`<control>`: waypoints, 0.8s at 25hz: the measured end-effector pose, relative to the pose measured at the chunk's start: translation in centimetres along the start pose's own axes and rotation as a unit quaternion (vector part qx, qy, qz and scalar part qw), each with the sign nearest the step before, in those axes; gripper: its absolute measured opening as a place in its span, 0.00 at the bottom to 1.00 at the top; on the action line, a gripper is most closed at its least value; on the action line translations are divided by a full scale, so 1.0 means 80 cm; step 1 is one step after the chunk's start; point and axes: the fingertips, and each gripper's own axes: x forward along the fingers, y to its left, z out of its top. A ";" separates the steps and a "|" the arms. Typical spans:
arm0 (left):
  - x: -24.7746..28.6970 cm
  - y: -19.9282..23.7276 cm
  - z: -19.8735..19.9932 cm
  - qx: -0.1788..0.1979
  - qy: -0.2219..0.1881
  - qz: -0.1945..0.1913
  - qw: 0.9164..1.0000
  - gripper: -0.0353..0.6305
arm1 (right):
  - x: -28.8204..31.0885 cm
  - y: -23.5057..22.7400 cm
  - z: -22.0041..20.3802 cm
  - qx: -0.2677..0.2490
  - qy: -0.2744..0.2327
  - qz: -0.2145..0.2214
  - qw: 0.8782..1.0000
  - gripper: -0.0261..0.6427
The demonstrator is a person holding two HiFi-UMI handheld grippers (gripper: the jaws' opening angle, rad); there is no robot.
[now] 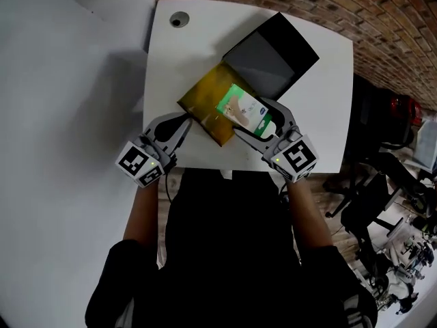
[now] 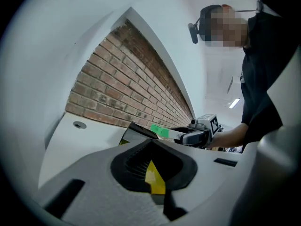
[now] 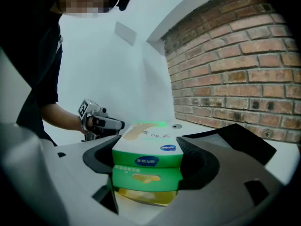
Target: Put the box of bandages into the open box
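Observation:
The green and white box of bandages [image 1: 242, 108] hangs over the yellow inside of the open box [image 1: 203, 96], with my right gripper [image 1: 259, 124] shut on its near end. In the right gripper view the box of bandages [image 3: 148, 147] fills the gap between the jaws, and the yellow inside of the open box [image 3: 141, 197] shows just below it. My left gripper [image 1: 183, 120] is shut on the open box's left wall. That wall shows as a yellow strip [image 2: 154, 178] pinched between its jaws. The black lid [image 1: 273, 50] lies folded back beyond.
The white table [image 1: 314, 101] has a round cable hole [image 1: 179, 20] at its far left corner. A brick wall [image 1: 369, 12] runs behind it. Office chairs [image 1: 382, 203] stand on the floor to the right. A white partition [image 1: 61, 115] lies to the left.

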 end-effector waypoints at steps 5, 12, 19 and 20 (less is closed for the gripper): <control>-0.004 0.021 -0.022 -0.004 0.020 -0.007 1.000 0.08 | 0.049 0.002 -0.025 0.002 0.030 -0.009 1.000 0.59; -0.006 0.031 -0.045 -0.029 0.030 -0.011 0.999 0.08 | 0.096 0.005 -0.074 -0.062 0.118 -0.003 0.991 0.59; -0.002 0.025 -0.070 -0.054 0.030 -0.023 0.998 0.08 | 0.124 0.004 -0.108 -0.130 0.190 0.003 0.973 0.59; 0.000 0.022 -0.074 -0.057 0.032 -0.026 0.998 0.08 | 0.126 0.004 -0.113 -0.136 0.199 0.005 0.970 0.59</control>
